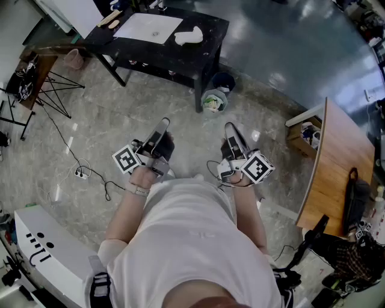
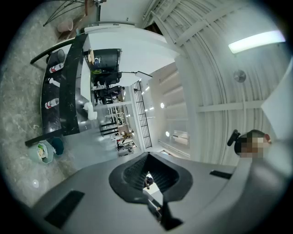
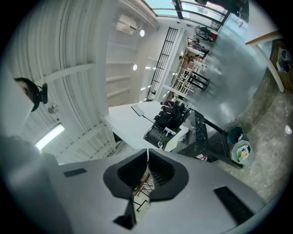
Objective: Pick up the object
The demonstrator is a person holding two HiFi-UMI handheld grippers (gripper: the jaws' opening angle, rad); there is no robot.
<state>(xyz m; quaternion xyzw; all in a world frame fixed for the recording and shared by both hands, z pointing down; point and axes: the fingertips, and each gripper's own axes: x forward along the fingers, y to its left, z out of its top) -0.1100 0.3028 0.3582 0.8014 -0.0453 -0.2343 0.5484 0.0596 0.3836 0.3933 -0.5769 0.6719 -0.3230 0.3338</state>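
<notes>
claws two, left claw (image 1: 163, 124) closed empty, right claw (image 1: 231, 128) closed empty, one table (image 1: 210, 25)

A glossy black table (image 1: 210, 25) bears matt white paper (image 1: 147, 27); the side table (image 1: 337, 162) is smooth wood.

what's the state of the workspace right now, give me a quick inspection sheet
surface: black table ahead, white sheet on it
job's things: object meant cannot be told; a white crumpled thing lies on the table
clutter: wooden pieces at the table's left end; lined bin by its leg
grippers: left gripper and right gripper both shut, empty, over the floor short of the table
cables: cable and power strip on the floor at left
surroundings: wooden table at right, dark bag on it
</notes>
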